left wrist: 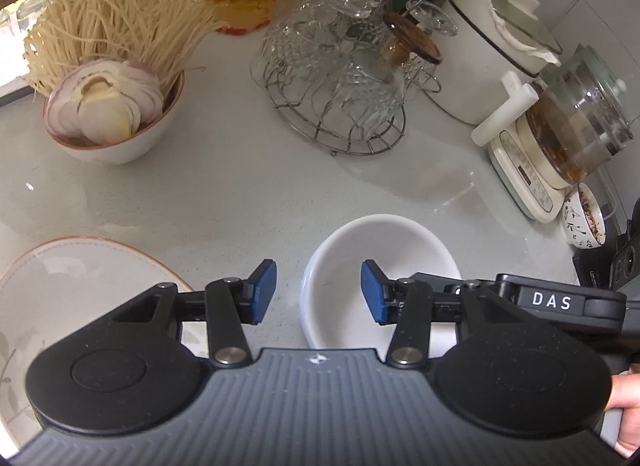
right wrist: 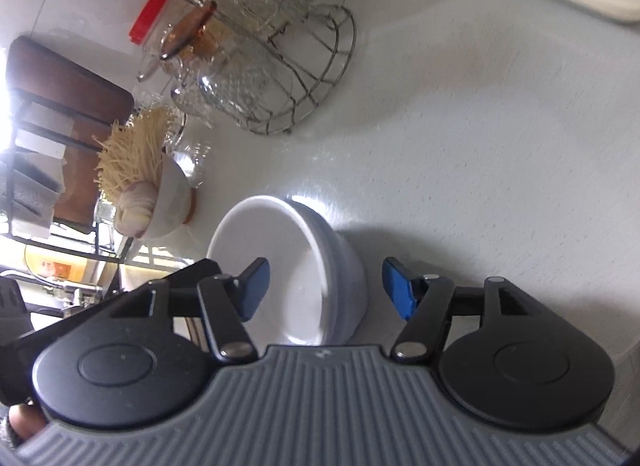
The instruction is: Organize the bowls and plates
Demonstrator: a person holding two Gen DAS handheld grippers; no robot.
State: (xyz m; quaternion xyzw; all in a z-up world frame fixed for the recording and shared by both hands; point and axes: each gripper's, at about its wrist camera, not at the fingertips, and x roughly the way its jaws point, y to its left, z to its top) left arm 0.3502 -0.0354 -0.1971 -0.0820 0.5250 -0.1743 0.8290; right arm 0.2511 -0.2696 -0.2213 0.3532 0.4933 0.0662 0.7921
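An empty white bowl (left wrist: 380,266) stands on the pale counter. My left gripper (left wrist: 318,292) is open; its left pad is outside the bowl's left wall and its right pad is over the inside. The bowl also shows in the right wrist view (right wrist: 296,262). My right gripper (right wrist: 324,290) is open and straddles the bowl's rim, one pad inside and one outside. The right gripper's body shows in the left wrist view (left wrist: 552,300), at the bowl's right side. A white plate with an orange rim (left wrist: 80,266) lies to the left.
A bowl of noodles and sliced onion (left wrist: 116,113) stands at the back left. A wire rack of glass cups (left wrist: 344,77) is behind. A white pot (left wrist: 488,53), a glass kettle on its base (left wrist: 568,133) and a small patterned bowl (left wrist: 584,221) are on the right.
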